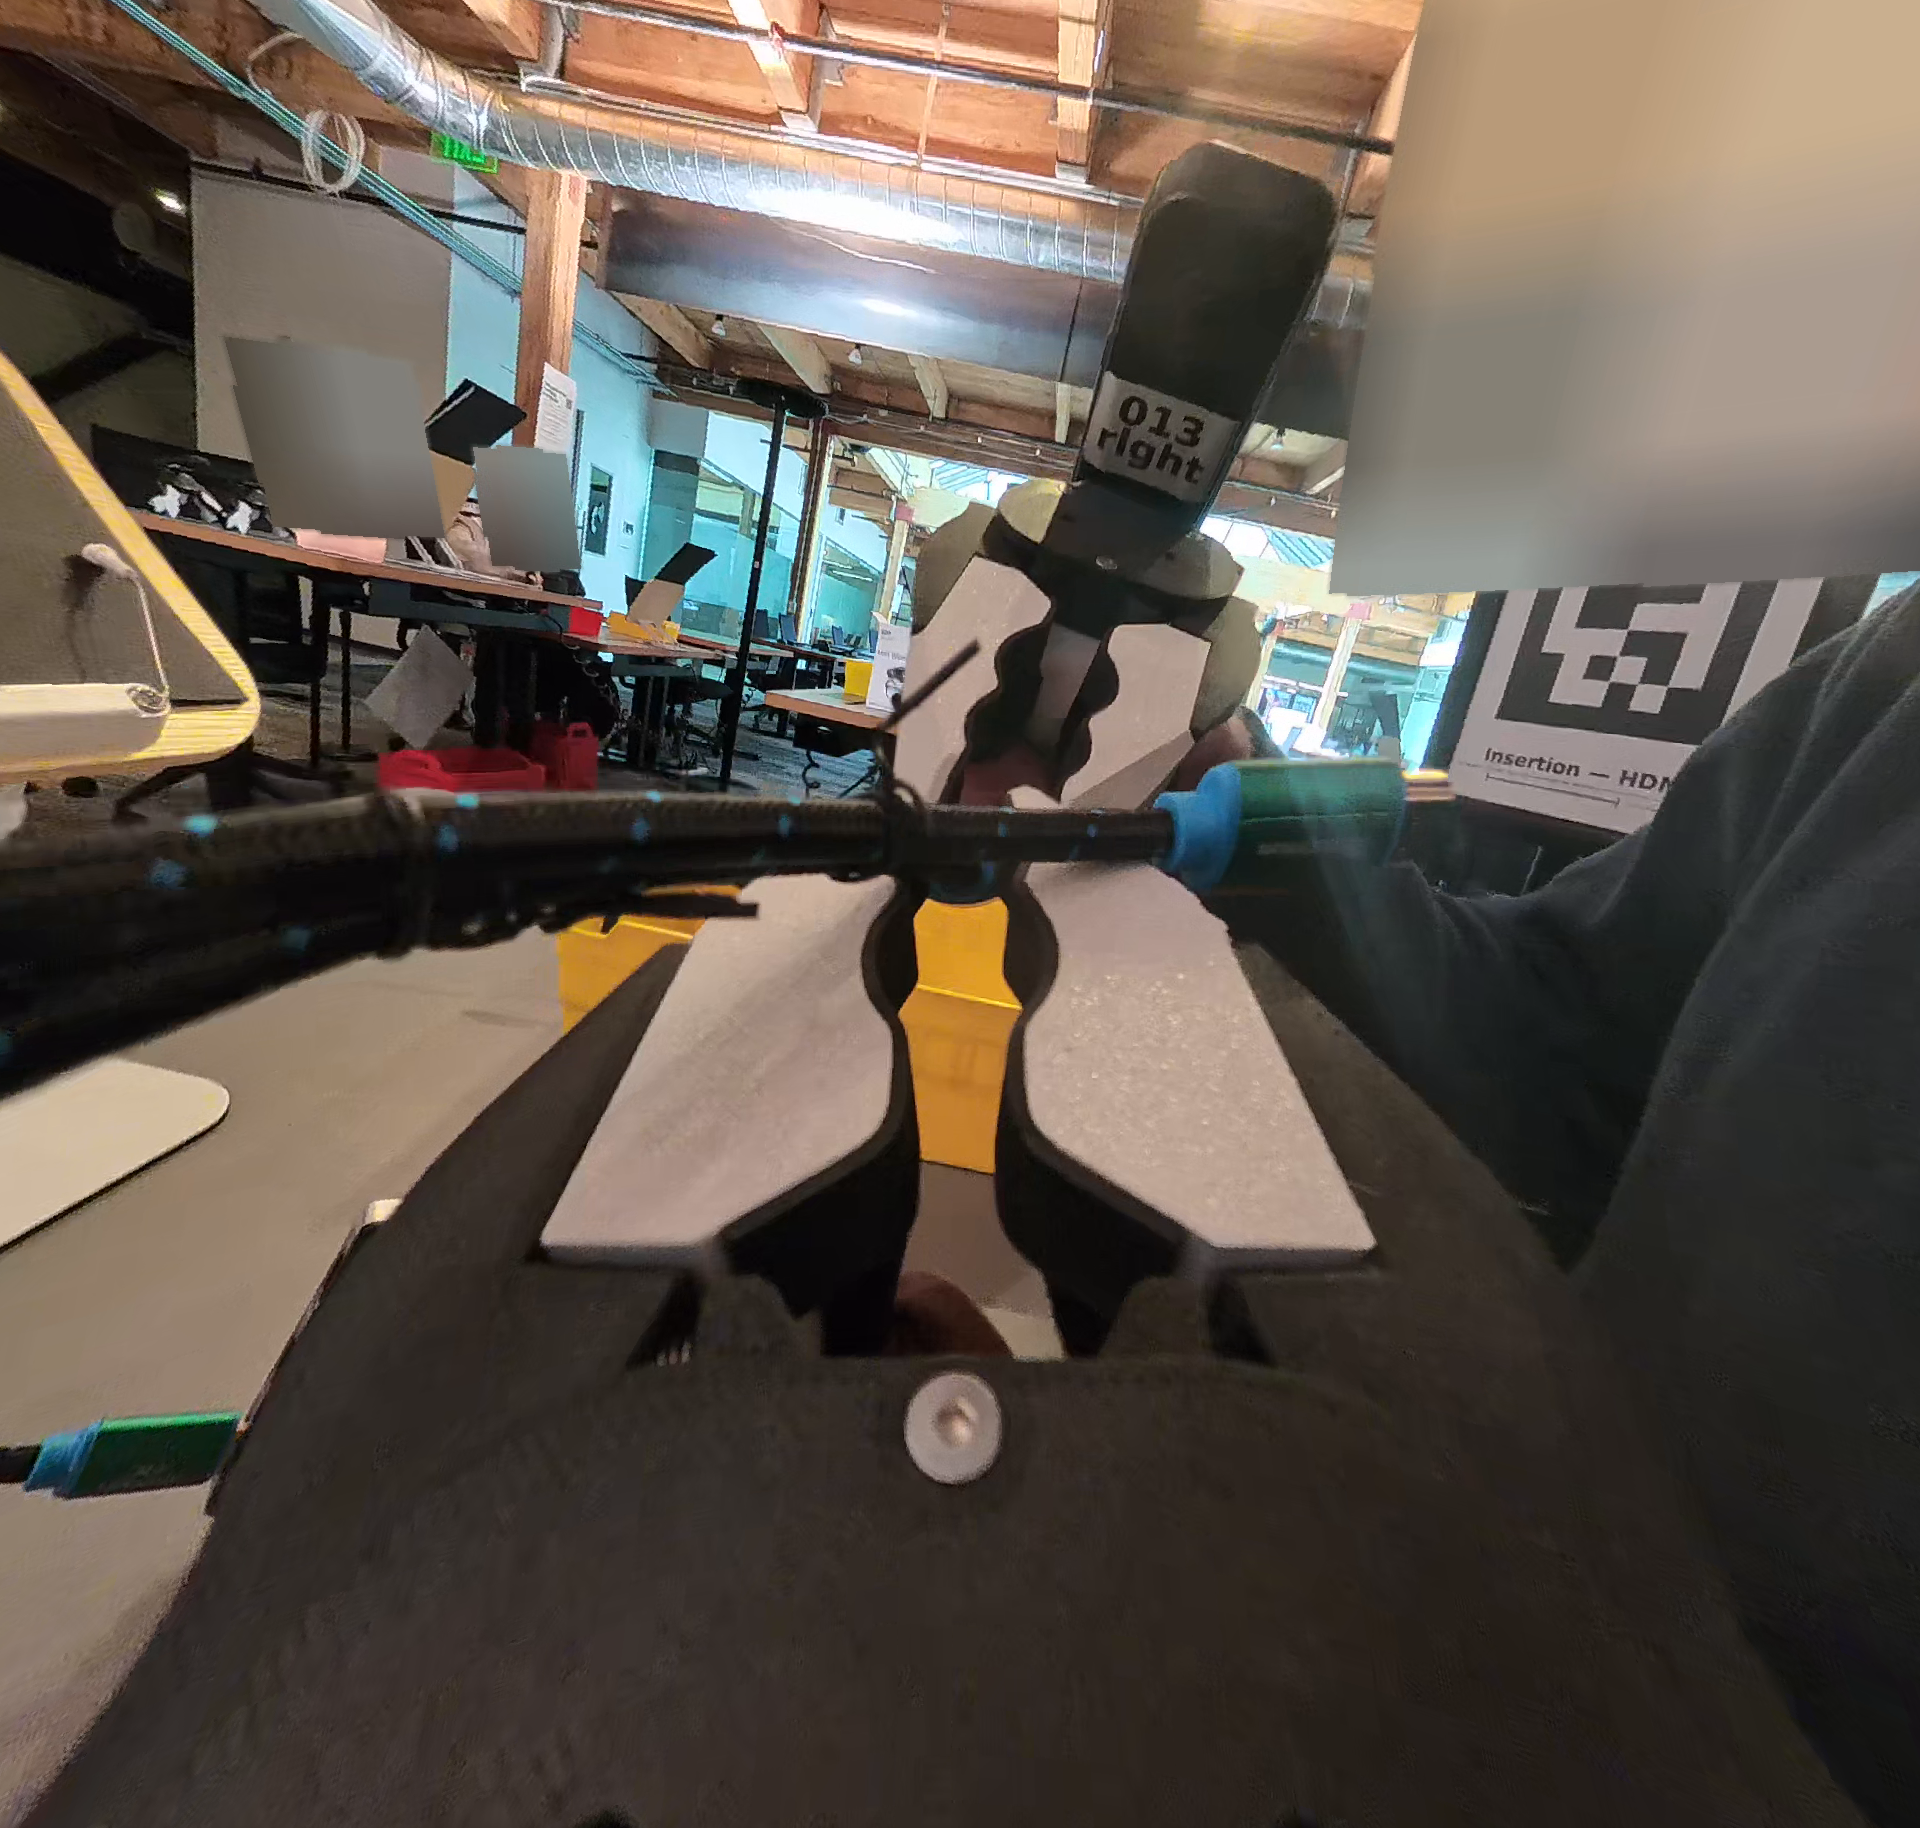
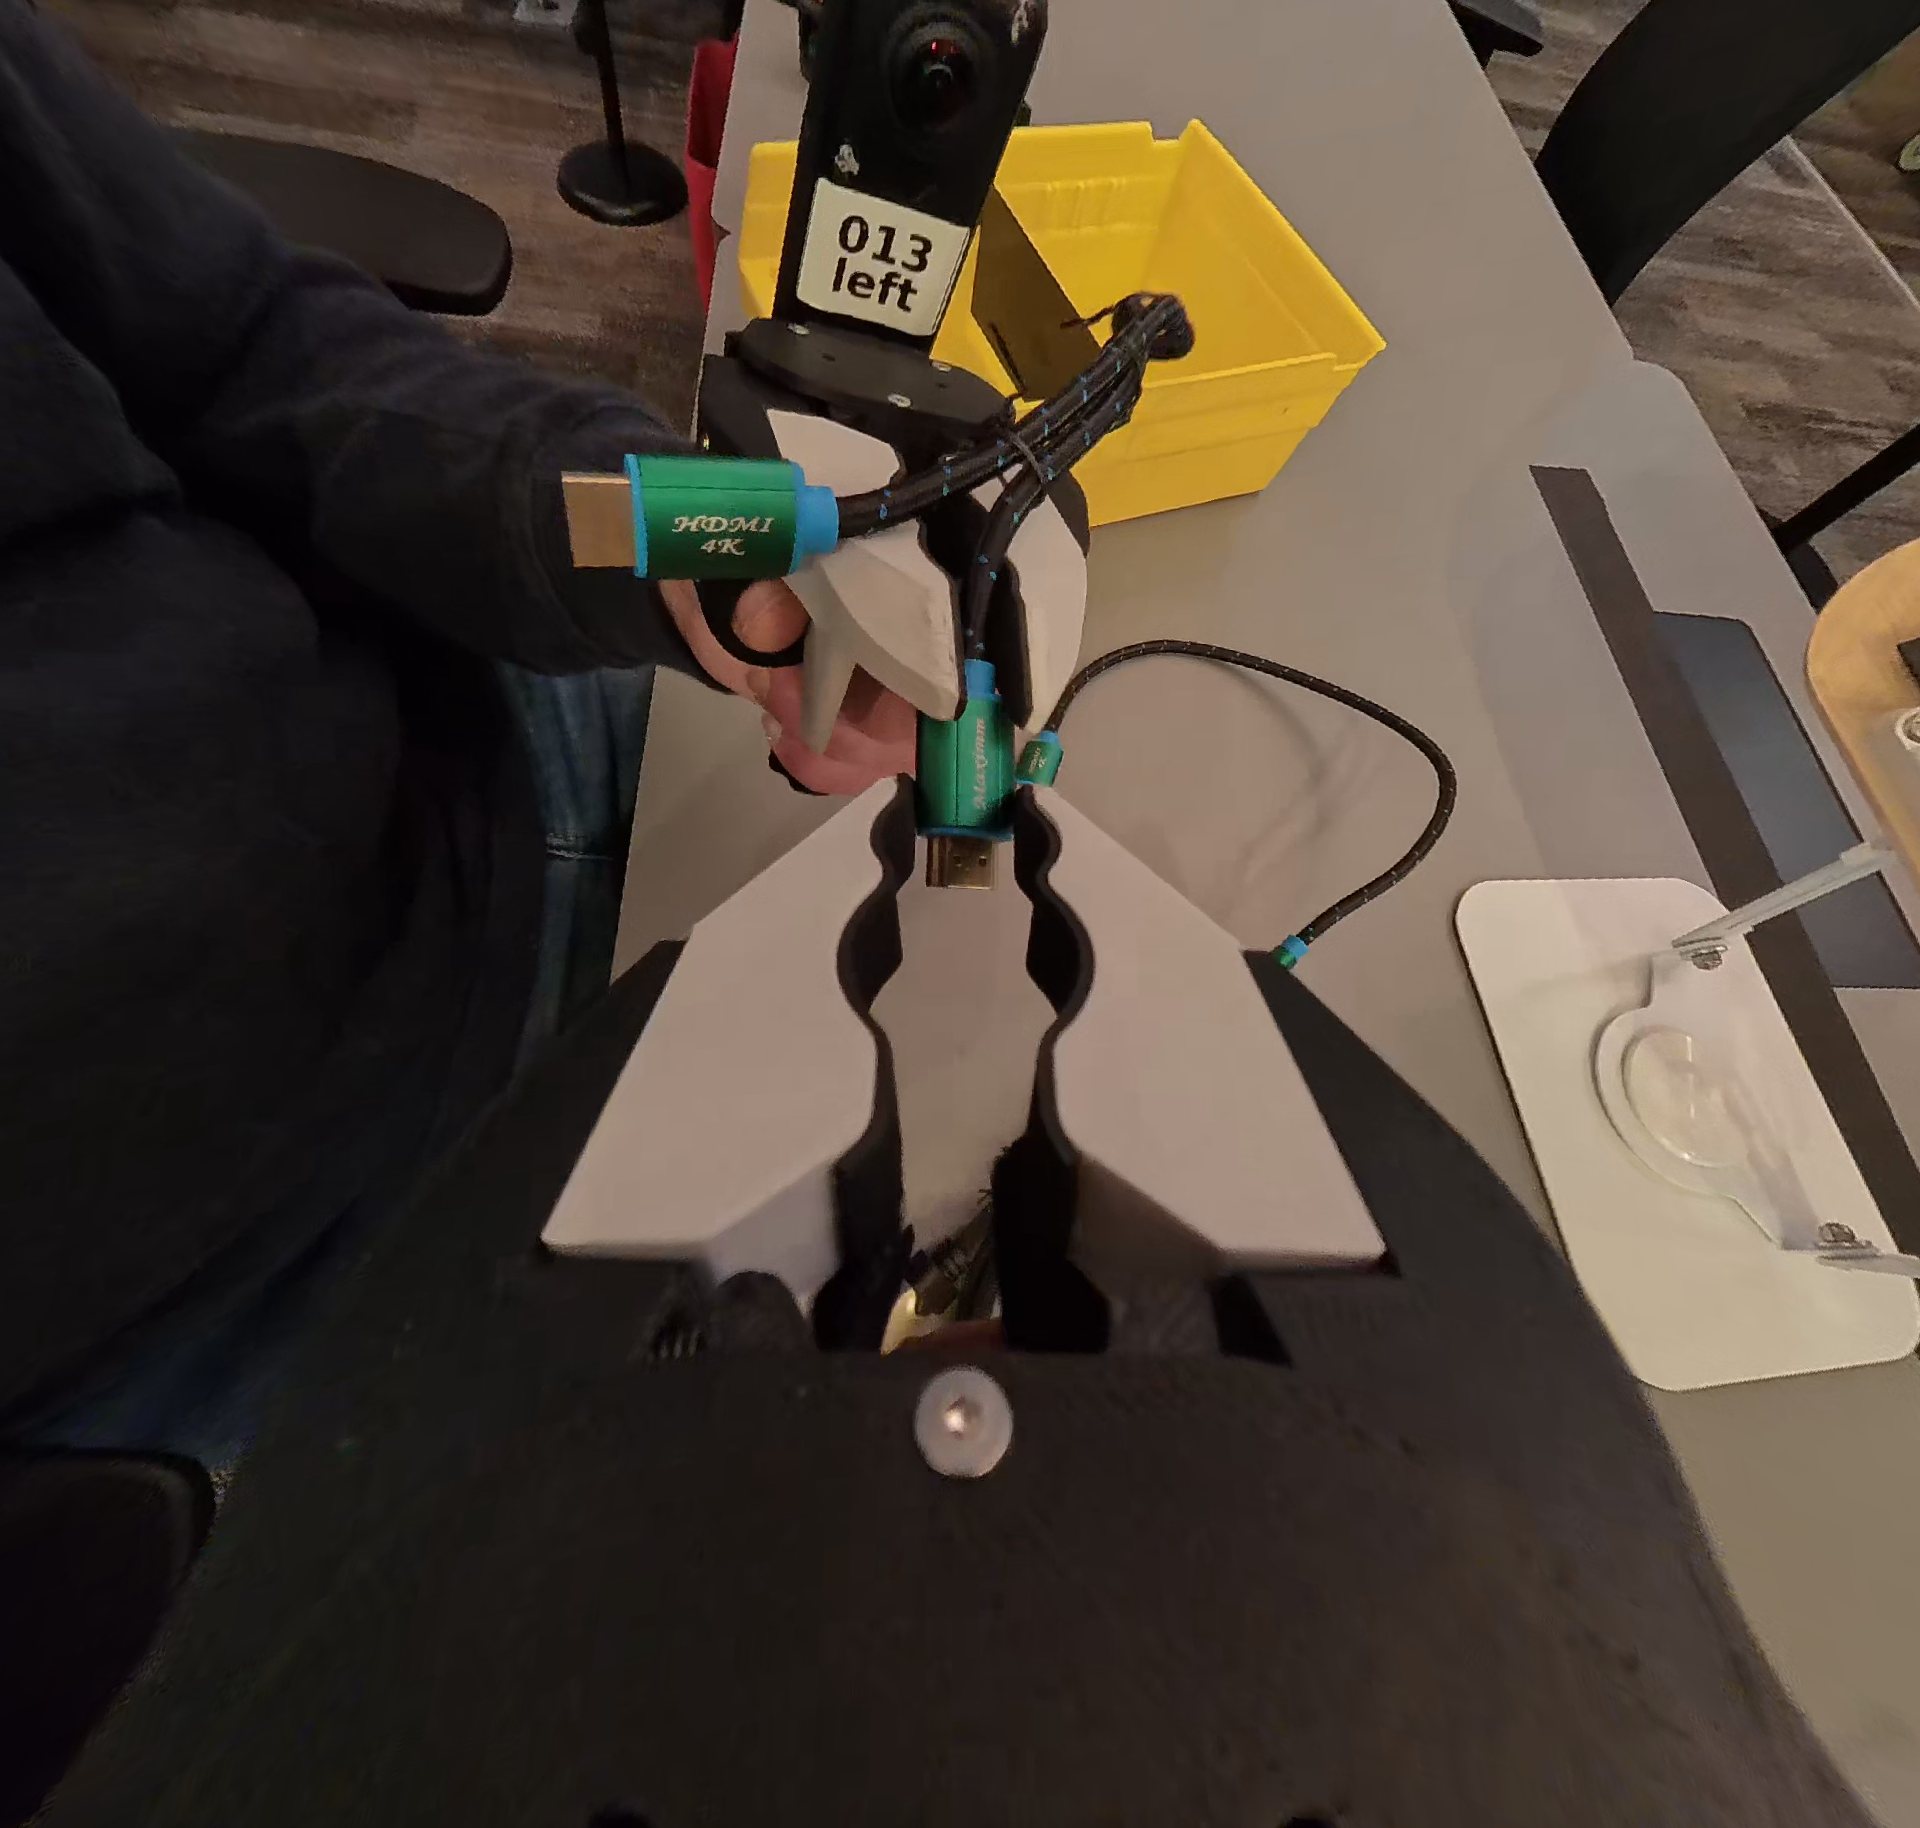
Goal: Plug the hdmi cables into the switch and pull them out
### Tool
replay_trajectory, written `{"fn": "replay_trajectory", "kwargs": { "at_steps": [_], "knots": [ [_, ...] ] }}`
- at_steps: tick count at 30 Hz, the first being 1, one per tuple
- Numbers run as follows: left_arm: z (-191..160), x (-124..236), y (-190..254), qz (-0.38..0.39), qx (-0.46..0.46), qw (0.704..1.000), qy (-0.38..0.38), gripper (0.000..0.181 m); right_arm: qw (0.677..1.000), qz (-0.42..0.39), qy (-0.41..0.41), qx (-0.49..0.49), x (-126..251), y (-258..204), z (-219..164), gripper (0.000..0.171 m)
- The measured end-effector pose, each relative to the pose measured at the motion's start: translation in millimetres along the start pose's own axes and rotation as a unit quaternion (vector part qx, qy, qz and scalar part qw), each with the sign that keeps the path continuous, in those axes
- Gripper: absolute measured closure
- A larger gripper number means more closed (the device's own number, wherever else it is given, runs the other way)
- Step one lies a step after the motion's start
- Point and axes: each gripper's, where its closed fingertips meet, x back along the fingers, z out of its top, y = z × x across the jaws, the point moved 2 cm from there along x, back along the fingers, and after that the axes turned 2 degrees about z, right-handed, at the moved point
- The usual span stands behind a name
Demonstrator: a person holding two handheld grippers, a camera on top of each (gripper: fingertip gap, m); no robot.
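Observation:
A bundled black braided HDMI cable (image 1: 644, 833) crosses my left gripper (image 1: 956, 890), which is shut on the bundle. One green plug (image 1: 1288, 822) points toward the person's dark sleeve; it also shows in the right wrist view (image 2: 717, 526). The bundle's other green plug (image 2: 966, 770) hangs down between the fingertips of my right gripper (image 2: 961, 812), whose jaws stand slightly apart on either side of it. The right gripper (image 1: 1039, 770) faces the left one just behind the cable. A second braided cable (image 2: 1439, 770) lies looped on the grey table. No switch is visible.
A yellow bin (image 2: 1247, 251) stands on the table behind the left gripper. A white plate with a clear holder (image 2: 1621, 1134) lies at the right, beside a wooden board (image 2: 1870, 656). Another green plug (image 1: 135, 1456) lies low on the left. The table edge (image 2: 665, 739) runs by the person. Both grippers' tips are close together, under 4 cm apart.

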Motion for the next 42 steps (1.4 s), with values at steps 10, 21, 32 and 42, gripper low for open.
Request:
{"fn": "replay_trajectory", "kwargs": {
  "at_steps": [10,21,32,42],
  "knots": [
    [-20,-4,6,-0.014,-0.038,0.997,-0.066,0.171,0.993,0.095,0.031,-0.067,-19,9,31,0.161],
    [-33,1,1,-0.001,-0.07,0.991,-0.116,0.171,0.98,0.163,0.001,-0.117,-44,6,23,0.168],
    [-38,1,1,-0.006,-0.051,0.992,-0.111,0.171,0.978,0.18,-0.015,-0.102,-52,0,18,0.169],
    [-15,13,-1,-0.004,-0.062,0.997,-0.037,0.172,0.975,0.097,0.1,-0.174,-15,18,10,0.127]
  ]
}}
